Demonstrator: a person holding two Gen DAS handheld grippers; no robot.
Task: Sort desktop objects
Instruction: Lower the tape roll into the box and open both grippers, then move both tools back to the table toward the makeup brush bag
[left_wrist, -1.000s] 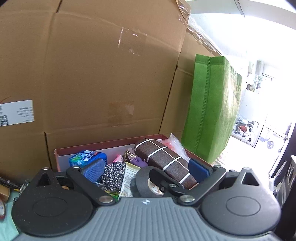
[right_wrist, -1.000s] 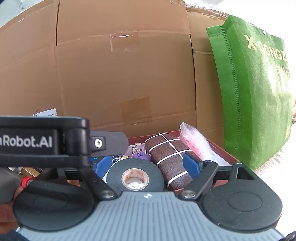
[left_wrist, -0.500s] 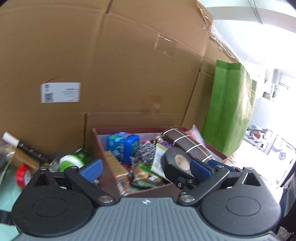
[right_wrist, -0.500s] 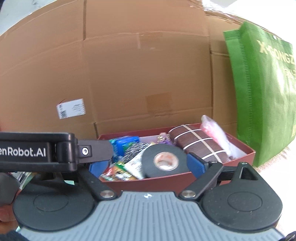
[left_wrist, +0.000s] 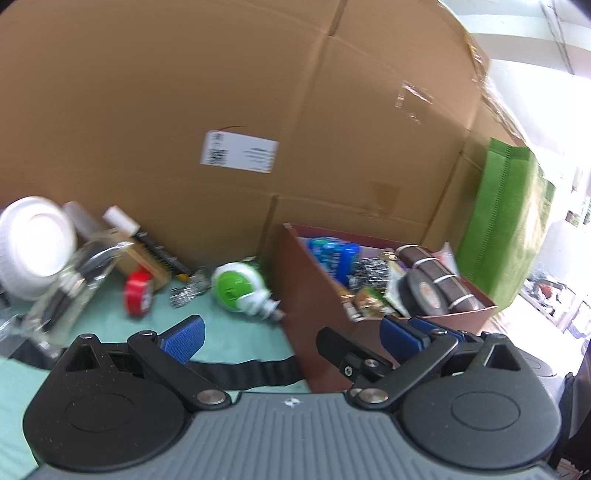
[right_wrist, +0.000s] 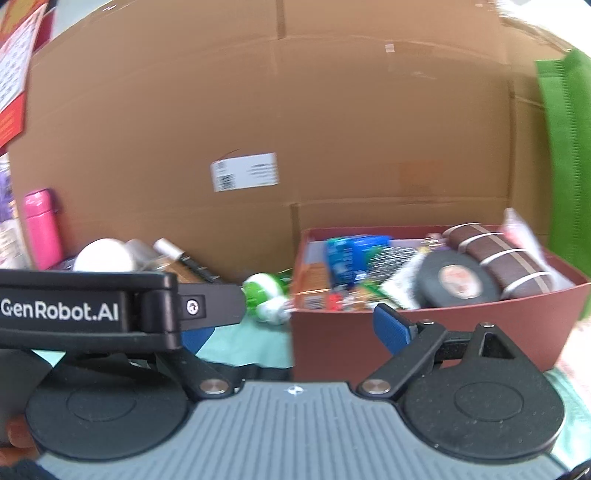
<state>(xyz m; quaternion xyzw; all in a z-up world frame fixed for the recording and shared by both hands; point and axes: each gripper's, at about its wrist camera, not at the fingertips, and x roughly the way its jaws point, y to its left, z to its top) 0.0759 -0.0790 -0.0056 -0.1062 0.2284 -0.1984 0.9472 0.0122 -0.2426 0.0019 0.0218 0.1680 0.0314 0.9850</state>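
Note:
A dark red box (left_wrist: 310, 295) (right_wrist: 443, 332) holds a black tape roll (left_wrist: 424, 291) (right_wrist: 458, 280), a brown striped case (left_wrist: 443, 273) (right_wrist: 498, 254), a blue packet (left_wrist: 332, 254) (right_wrist: 351, 254) and several other small items. My left gripper (left_wrist: 291, 336) is open and empty, in front of the box's left corner. My right gripper (right_wrist: 295, 332) is open and empty, in front of the box; the left gripper's body (right_wrist: 85, 306) crosses its view. A green and white toy (left_wrist: 240, 291) (right_wrist: 264, 299), a red tape roll (left_wrist: 138, 297) and a steel scrubber (left_wrist: 184, 291) lie on the green mat left of the box.
Large cardboard boxes (left_wrist: 221, 110) form a wall behind everything. A green bag (left_wrist: 506, 221) stands right of the red box. A white bowl (left_wrist: 33, 243), a clear packet of tools (left_wrist: 74, 280), a brush (left_wrist: 147, 243) and a pink bottle (right_wrist: 40, 229) sit at the left.
Both grippers have pulled back from over the box and swung left. The black tape roll now lies in the box, and the desk items left of the box have come into view.

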